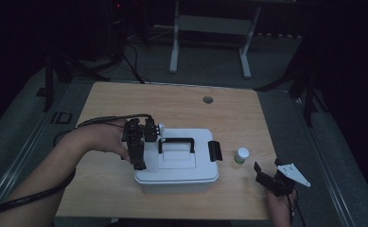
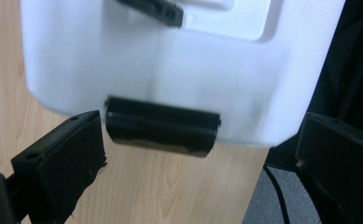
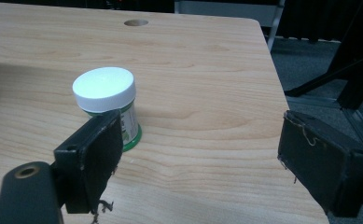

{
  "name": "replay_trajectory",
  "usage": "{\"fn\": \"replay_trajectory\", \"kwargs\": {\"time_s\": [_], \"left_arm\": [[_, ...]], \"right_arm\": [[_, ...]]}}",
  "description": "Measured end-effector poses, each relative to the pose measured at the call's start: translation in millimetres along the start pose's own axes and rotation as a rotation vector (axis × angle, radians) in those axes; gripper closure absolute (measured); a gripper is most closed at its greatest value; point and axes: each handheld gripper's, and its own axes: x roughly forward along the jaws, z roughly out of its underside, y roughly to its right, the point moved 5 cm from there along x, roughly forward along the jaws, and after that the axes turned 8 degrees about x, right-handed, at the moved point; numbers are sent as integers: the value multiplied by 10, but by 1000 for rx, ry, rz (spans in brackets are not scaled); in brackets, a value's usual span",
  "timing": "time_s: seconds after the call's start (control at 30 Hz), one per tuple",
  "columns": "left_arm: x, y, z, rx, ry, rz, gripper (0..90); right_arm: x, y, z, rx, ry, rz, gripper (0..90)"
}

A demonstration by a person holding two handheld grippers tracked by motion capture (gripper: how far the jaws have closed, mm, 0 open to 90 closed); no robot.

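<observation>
On the wooden table [image 1: 125, 101] in the high view, we see a white lidded box [image 1: 177, 163] with a black carry handle [image 1: 176, 144] on top and a black latch [image 1: 214, 150] at its right end; our left gripper [image 1: 137, 152] hangs over the box's left end, jaws pointing down at the latch there, while our right gripper [image 1: 267, 178] waits near the table's front right corner, just short of a small white-capped jar [image 1: 241, 155] that stands apart from the box. In the left gripper view, we look along jaws spread wide, with the left-end latch [image 2: 162, 127] sitting between them against the white box wall [image 2: 170, 70], untouched by either jaw and closer to the one at the picture's left. In the right gripper view, our jaws are again wide and hold nothing; the jar [image 3: 107, 105] stands upright on the wood, partly behind the jaw at the picture's left rather than centred in the gap. We judge the work in hand to be releasing the latch, and the risk is plain: since the latch lies off-centre, closing now could pinch only one end and slip off, or push the light box sideways across the table. A shove toward the right could carry the box into the jar and tip it, and a careless advance of our right gripper could knock the jar with that near jaw.
</observation>
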Motion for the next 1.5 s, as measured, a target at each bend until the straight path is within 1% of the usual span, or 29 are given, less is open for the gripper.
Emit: {"fn": "replay_trajectory", "kwargs": {"time_s": [0.17,0.23,0.43,0.53,0.6,0.63,0.67,0.7,0.73,0.8,0.83,0.9,0.93,0.97,1.0,1.03,1.07,1.13,1.17,1.2,1.27,1.37,1.4,1.43,1.47,1.5], "left_arm": [[12,-54,-126,11,5,0,8],[31,-79,-177,11,6,2,8],[39,-123,-307,30,6,4,8],[36,-146,-354,45,-3,0,8],[49,-158,-379,47,-19,-2,8],[54,-170,-395,45,-19,3,8],[58,-184,-408,51,-27,-4,10],[61,-202,-425,50,-29,-16,45],[65,-211,-440,44,-25,-8,63],[66,-238,-468,50,-24,-18,65],[66,-239,-485,53,-18,-12,77],[70,-237,-519,75,-18,-19,123],[73,-229,-533,85,-18,-11,144],[75,-229,-546,95,-22,-15,148],[77,-226,-559,99,-20,-10,187],[80,-225,-569,114,-24,-11,226],[86,-221,-578,120,-26,-13,236],[89,-212,-592,136,-28,-6,331],[90,-206,-594,142,-36,-4,356],[93,-203,-596,151,-39,0,414],[98,-201,-595,159,-52,-2,462],[107,-184,-599,171,-59,7,542],[112,-179,-601,181,-63,4,567],[118,-180,-603,192,-66,-13,593],[120,-182,-604,190,-71,-11,624],[122,-181,-605,191,-66,-8,654]], "right_arm": [[-1,2,-1,4,2,-1,138],[-1,-1,0,1,2,-1,138],[-3,-9,0,-8,4,-1,135],[-2,-6,0,-5,2,-3,134],[-2,-9,0,-6,3,-7,134],[-2,-9,1,-8,2,-5,134],[-2,-10,1,-9,2,-5,134],[-2,-11,1,-8,2,-5,134],[-2,-10,1,-8,2,-3,134],[-4,-8,0,-6,3,-5,134],[-4,-7,0,-4,4,-5,134],[-5,-6,0,-3,4,-7,134],[-5,-5,0,-2,4,-6,134],[-4,-4,0,-2,4,-7,134],[-4,-4,0,-2,4,-7,134],[-5,-4,0,0,4,-7,134],[-4,-3,-1,0,4,-8,134],[-5,-2,-1,1,5,-7,134],[-4,-2,-1,2,4,-8,135],[-4,-2,-1,2,3,-9,134],[-3,-2,0,1,3,-8,135],[-2,-2,0,1,2,-9,135],[-1,-2,0,1,2,-8,136],[-1,-2,0,1,2,-8,136],[-1,-3,0,0,1,-9,137],[-1,-3,0,-1,1,-9,136]]}}
